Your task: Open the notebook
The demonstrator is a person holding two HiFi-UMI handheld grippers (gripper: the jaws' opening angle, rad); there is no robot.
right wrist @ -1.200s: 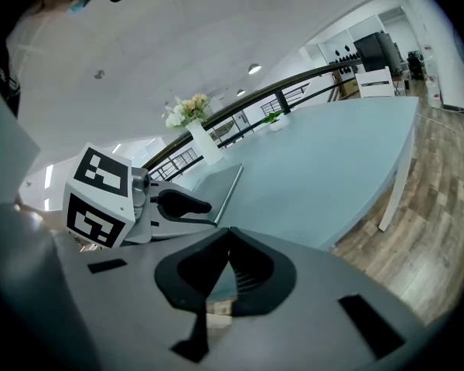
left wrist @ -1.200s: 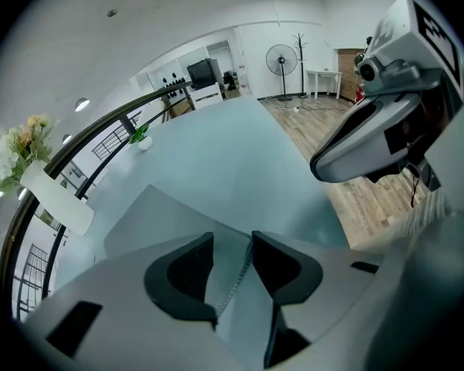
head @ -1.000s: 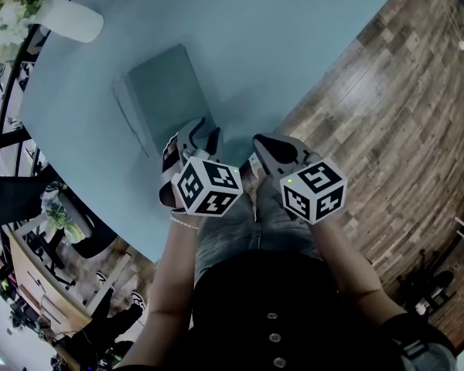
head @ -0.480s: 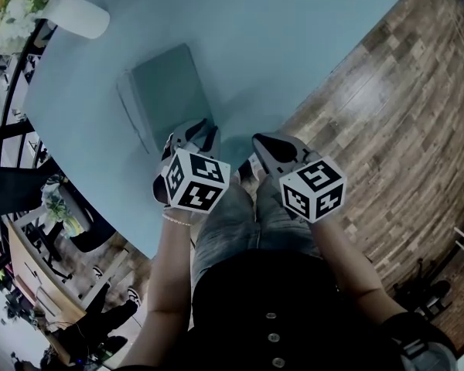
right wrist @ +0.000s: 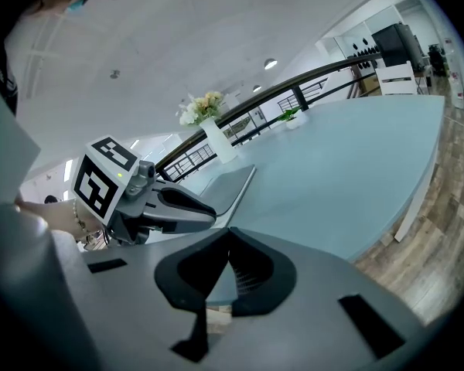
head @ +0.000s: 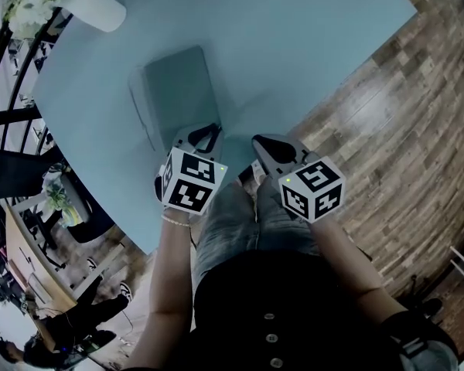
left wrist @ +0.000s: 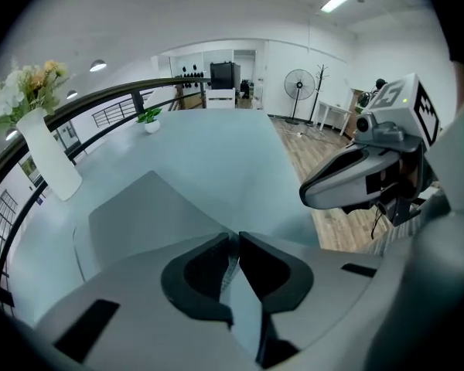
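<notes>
Closing at this moment, the left gripper has its jaws drawn in until only a thin slit is left between the tips, and those tips sit right at the near corner of the notebook. Whether the edge of the cover lies inside that slit I cannot tell, and the pads do not visibly press on it. The notebook is closed and lies flat on the pale blue table, turned at a slant to the table's near edge, with a paler strip showing along its left side. Its grey cover is level all over, with no corner raised. The left gripper tilts steeply down towards it, and its marker cube stands above the person's wrist, which wears a thin bracelet. The right gripper has its jaw tips together with nothing between them. It is held just beside the left one, over the table's near edge, apart from the notebook. It points less steeply down, with its own marker cube above the person's lap. At the far left corner of the table stands a white vase with pale flowers, well apart from the notebook. A wooden plank floor runs along the right side of the table.
</notes>
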